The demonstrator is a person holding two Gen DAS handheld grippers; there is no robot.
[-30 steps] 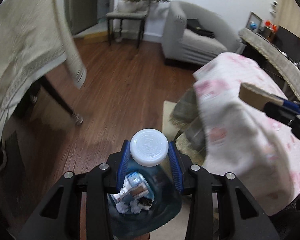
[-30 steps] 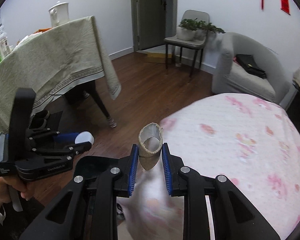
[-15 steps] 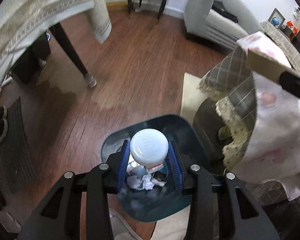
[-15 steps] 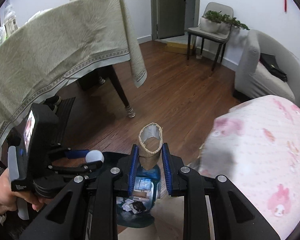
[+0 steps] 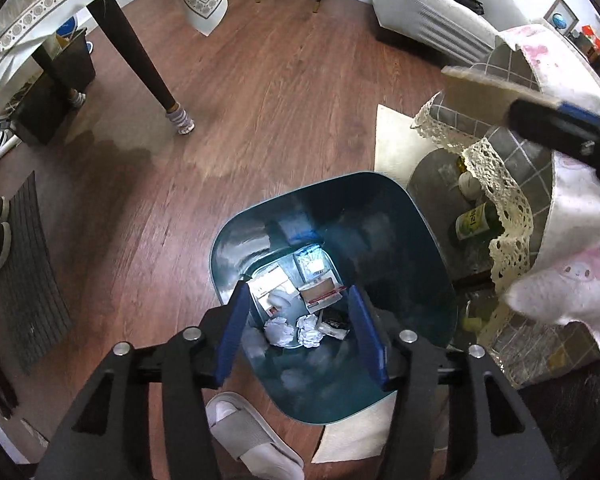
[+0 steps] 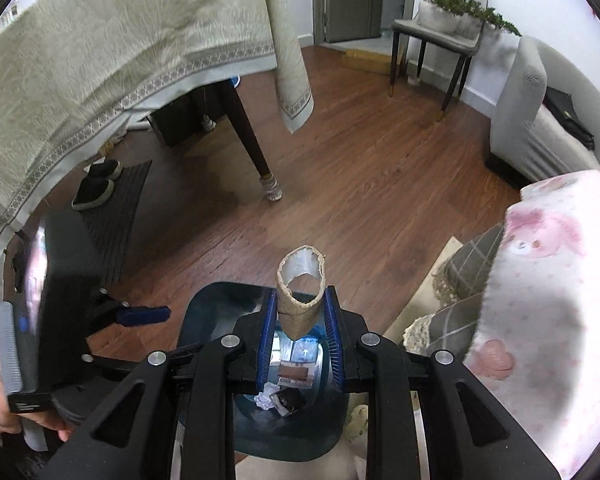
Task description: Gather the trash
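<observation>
The left hand-held gripper (image 5: 304, 328) is being opened, nothing between its jaws, above the teal trash bin (image 5: 420, 240). A cardboard tube (image 6: 301, 296) is being clamped by the right hand-held gripper (image 6: 300, 344) over that bin.

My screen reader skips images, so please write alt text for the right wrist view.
The right gripper clamps a cardboard tube above a dark teal trash bin holding crumpled paper. The left gripper hangs at left over wooden floor.

Crumpled paper (image 5: 278, 330) in bin (image 5: 428, 240)
</observation>
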